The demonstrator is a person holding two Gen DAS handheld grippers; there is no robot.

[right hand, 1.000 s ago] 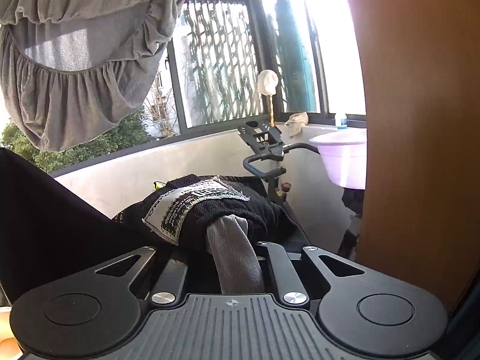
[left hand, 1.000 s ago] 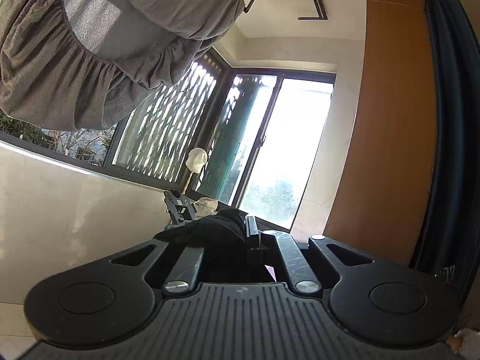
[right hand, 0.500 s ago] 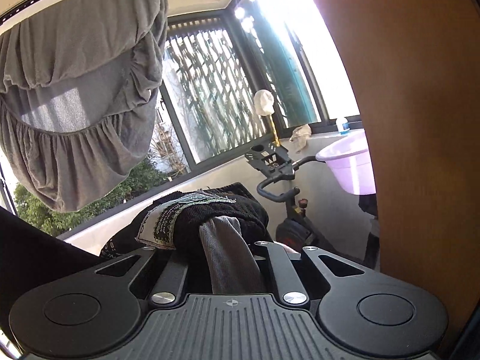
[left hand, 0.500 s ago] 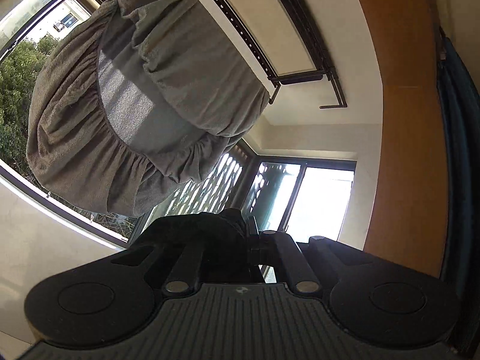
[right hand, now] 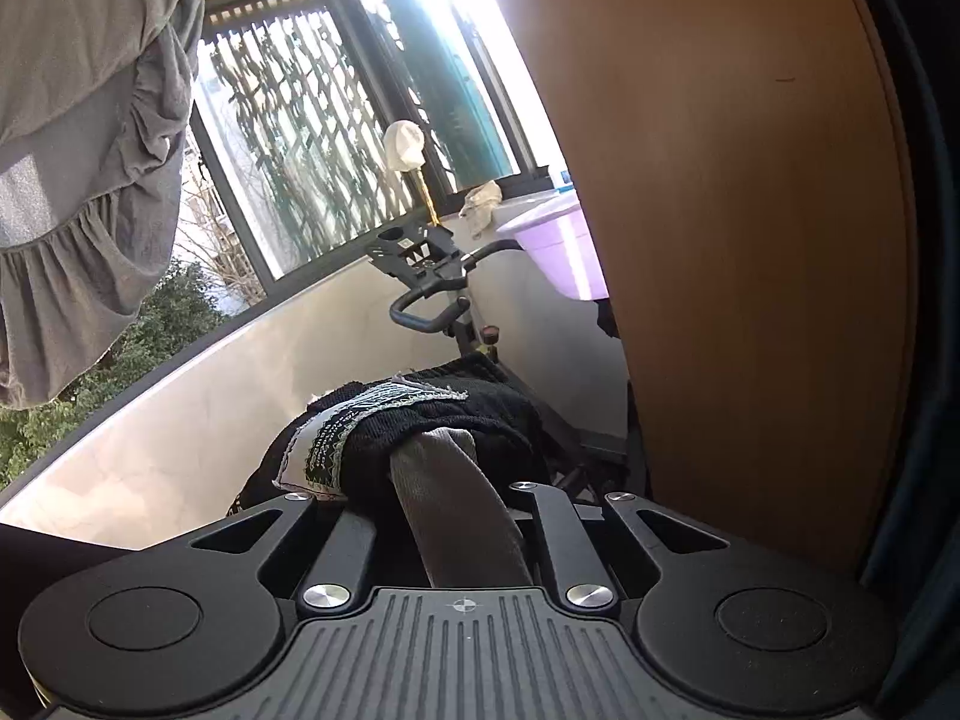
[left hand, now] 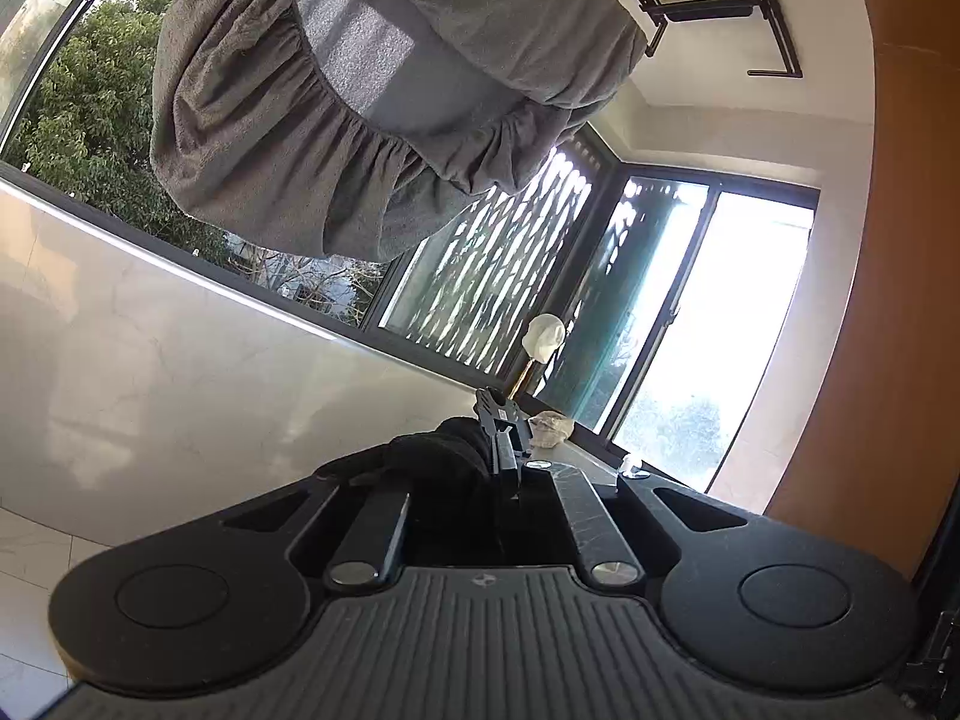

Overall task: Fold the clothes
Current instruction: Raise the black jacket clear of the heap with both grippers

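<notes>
My left gripper (left hand: 480,468) is shut on a bunched fold of a black knitted garment (left hand: 432,462), held up in the air. My right gripper (right hand: 444,468) is shut on the same black knitted garment (right hand: 480,414), which drapes over the fingertips; its white woven label (right hand: 336,444) faces up and a grey ribbed part (right hand: 456,510) runs back between the fingers. Both pairs of fingertips are hidden by the cloth.
A grey elasticated sheet (left hand: 360,120) hangs from a ceiling rack, also in the right wrist view (right hand: 90,150). An exercise bike (right hand: 432,276) stands by the pale balcony wall (left hand: 150,372). A lilac basin (right hand: 558,252) sits beside a wooden panel (right hand: 750,240). Barred windows (right hand: 312,138) lie behind.
Both wrist views tipped upward toward the ceiling half a second ago and have swung back down. The right view has turned right toward the wooden panel. Both grips on the garment are unchanged.
</notes>
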